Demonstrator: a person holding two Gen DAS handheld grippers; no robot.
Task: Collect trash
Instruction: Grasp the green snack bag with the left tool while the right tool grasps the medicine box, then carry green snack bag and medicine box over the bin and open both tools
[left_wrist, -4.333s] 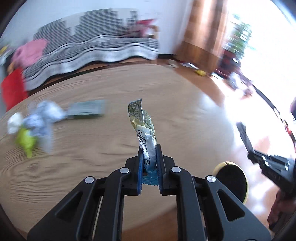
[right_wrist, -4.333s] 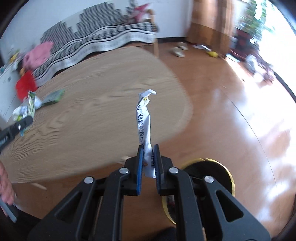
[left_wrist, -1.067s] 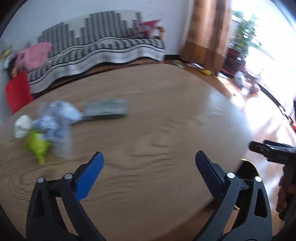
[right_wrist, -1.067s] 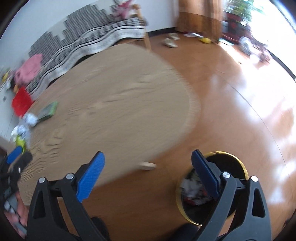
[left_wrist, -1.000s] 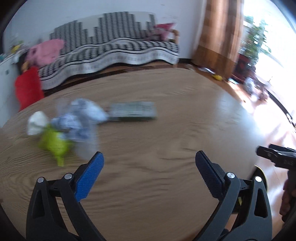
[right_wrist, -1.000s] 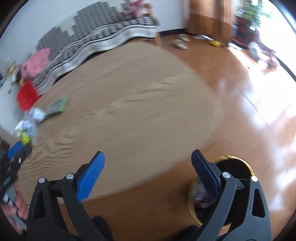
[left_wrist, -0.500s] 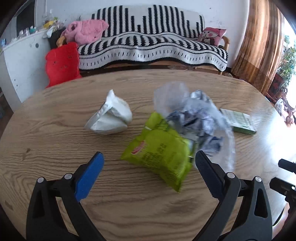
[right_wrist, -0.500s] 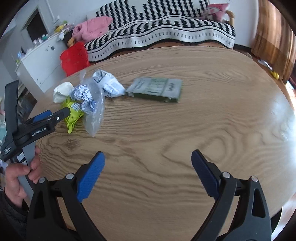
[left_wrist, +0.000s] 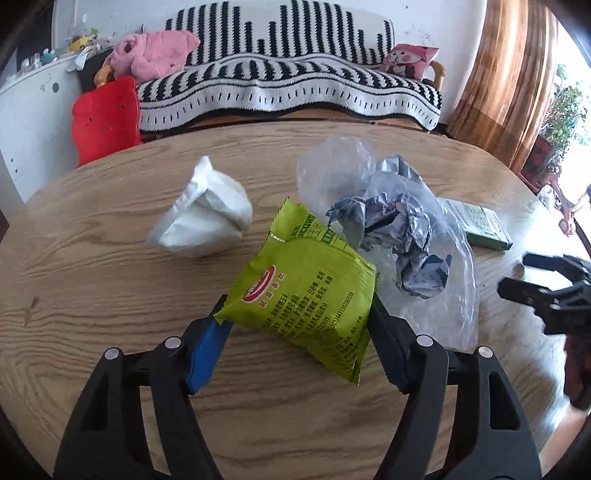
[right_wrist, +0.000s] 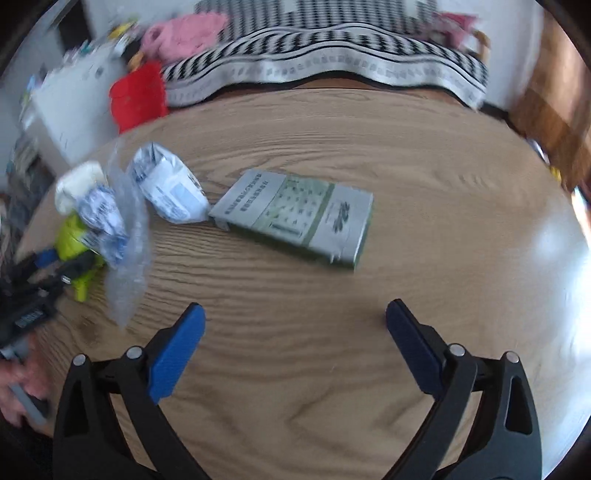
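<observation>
Straddling a green snack packet (left_wrist: 306, 295) on the round wooden table (left_wrist: 92, 266), left gripper (left_wrist: 295, 347) with fingers touching its edges (grip not yet tight), crumpled foil wrapper (left_wrist: 391, 225) beside it, right gripper (right_wrist: 295, 332) spread wide, empty, near a flat green box (right_wrist: 295, 214).

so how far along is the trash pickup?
Done: nothing provable, no bin in view.
In hand: left tongs bracket the green snack packet, grip unconfirmed. Right tongs are open and empty over the table.
Left: white crumpled bag, crumpled foil wrapper in clear plastic, printed white pouch, flat green-grey box.
</observation>
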